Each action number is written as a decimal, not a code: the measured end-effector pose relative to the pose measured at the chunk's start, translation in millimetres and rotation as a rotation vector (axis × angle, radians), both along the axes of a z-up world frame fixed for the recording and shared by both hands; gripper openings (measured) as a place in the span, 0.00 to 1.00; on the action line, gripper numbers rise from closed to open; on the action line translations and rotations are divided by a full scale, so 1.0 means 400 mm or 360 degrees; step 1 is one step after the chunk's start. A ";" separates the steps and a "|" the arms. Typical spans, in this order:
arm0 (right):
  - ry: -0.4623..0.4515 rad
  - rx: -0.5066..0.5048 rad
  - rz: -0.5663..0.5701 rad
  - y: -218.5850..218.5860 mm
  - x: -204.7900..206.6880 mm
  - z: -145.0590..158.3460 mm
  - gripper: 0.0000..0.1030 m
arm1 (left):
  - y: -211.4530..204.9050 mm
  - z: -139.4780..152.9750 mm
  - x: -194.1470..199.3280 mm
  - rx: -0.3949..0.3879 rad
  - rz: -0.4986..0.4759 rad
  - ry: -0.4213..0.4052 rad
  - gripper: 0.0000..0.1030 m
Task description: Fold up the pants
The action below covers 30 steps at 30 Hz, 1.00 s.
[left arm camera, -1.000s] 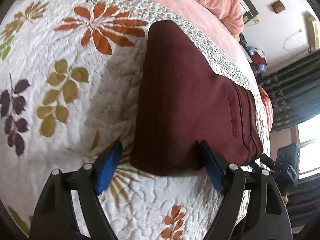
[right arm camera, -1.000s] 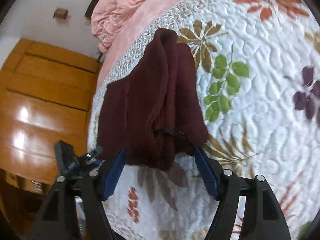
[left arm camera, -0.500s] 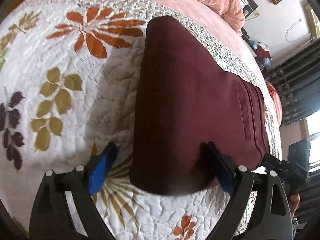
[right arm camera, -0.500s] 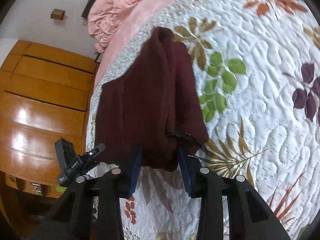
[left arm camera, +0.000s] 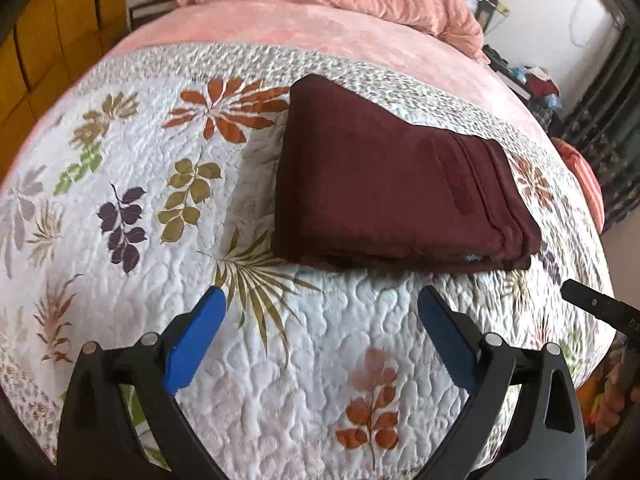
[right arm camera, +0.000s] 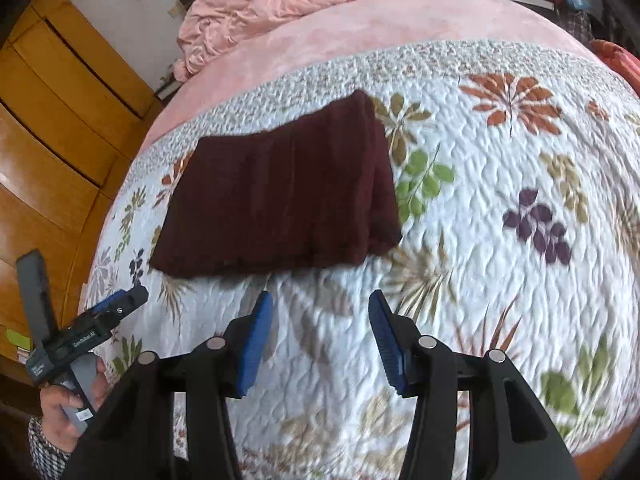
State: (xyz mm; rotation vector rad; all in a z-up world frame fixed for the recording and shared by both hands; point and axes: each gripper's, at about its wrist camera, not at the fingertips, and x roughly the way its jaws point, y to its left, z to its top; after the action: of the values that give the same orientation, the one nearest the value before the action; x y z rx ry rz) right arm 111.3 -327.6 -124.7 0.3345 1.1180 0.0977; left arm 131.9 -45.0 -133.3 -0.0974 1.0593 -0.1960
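Left wrist view shows the maroon pants (left arm camera: 384, 196) sitting as a neat folded stack on the floral quilt (left arm camera: 132, 208), out past the fingertips toward the far edge of the quilt where the pink blanket (left arm camera: 304, 36) starts. The left gripper (left arm camera: 322, 316) has its blue pads spread really wide and still opening, with nothing between them, just bare quilt. In the right wrist view it's the same deal: the pants (right arm camera: 280, 196) lie flat a bit beyond and left of the right gripper (right arm camera: 320, 320), whose jaws are partway apart and opening, also with no cloth in them. So I'd say the folding itself looks basically done and this is the let-go-and-back-off step. Both tools are clear of the fabric. If anything's left, my guess is it's only a tidy-up: the near edge shows the layers a little uneven, so a next move would mean coming back down low, pinching the edge gently and squaring it without dragging the whole stack. As for writing, the left gripper seen from the right wrist camera (right arm camera: 86, 330), held in the person's hand (right arm camera: 66, 408), has small white lettering on its body, but it's too tiny for me to read properly. No tag or brand shows on the pants.
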 end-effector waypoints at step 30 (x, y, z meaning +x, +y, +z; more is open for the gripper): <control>-0.0012 -0.0247 -0.0038 0.144 -0.097 0.143 0.96 | -0.023 0.250 -0.192 0.0212 -0.0037 -0.0337 0.97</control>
State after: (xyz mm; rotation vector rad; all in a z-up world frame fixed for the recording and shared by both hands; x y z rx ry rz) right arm 72.7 -270.1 -67.5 0.2088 1.1065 -0.0088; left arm 55.0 -54.0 -33.4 0.0548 0.8600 -0.1525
